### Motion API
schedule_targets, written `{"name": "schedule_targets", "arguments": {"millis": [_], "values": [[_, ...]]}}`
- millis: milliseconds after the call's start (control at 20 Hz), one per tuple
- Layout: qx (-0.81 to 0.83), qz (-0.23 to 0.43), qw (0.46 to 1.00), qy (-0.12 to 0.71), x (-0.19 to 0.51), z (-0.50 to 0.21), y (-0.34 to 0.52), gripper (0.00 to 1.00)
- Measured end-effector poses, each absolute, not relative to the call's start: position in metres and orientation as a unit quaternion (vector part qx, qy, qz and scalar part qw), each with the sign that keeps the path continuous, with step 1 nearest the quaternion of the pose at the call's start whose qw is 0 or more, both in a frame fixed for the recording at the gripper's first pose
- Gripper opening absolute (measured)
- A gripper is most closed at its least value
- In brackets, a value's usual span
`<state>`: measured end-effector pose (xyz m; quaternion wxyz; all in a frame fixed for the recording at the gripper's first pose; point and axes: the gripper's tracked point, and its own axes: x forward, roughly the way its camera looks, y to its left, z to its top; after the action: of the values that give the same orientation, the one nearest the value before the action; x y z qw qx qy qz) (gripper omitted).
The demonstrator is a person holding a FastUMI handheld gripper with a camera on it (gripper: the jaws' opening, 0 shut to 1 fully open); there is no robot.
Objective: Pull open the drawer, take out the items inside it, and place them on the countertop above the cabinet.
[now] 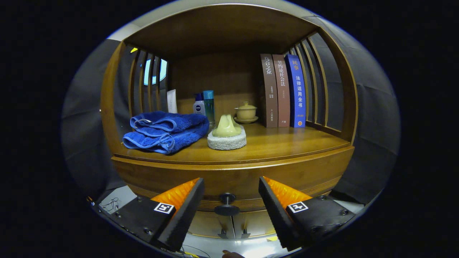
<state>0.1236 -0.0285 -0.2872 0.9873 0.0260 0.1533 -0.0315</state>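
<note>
Two fingers of the gripper (227, 211) stand wide apart, holding nothing. Drawer knob (227, 205) sits centred between them, just ahead, its stem pointing straight back at the gripper. Drawer (229, 179) front looks flush, closed; contents hidden. Countertop (287, 143) above carries towel (165, 132) and ornaments.

My gripper (231, 193): two wedge-shaped ribbed fingers (183, 211), square tag markers on each mount, visible round screws.

Dim, fisheye-warped edges, perhaps overhead light
</note>
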Motion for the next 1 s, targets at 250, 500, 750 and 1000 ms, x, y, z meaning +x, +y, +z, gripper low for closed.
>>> {"name": "schedule_targets", "arguments": {"millis": [250,500,750,1000], "values": [[0.034,-0.022,0.991,0.125,0.097,-0.212,-0.024,0.99],[0.039,-0.007,0.997,0.069,0.078,-0.105,-0.021,0.99],[0.042,-0.008,0.998,0.056,0.052,-0.036,-0.025,0.98],[0.021,0.0,0.998,0.051,0.031,-0.011,-0.016,0.99]]}}
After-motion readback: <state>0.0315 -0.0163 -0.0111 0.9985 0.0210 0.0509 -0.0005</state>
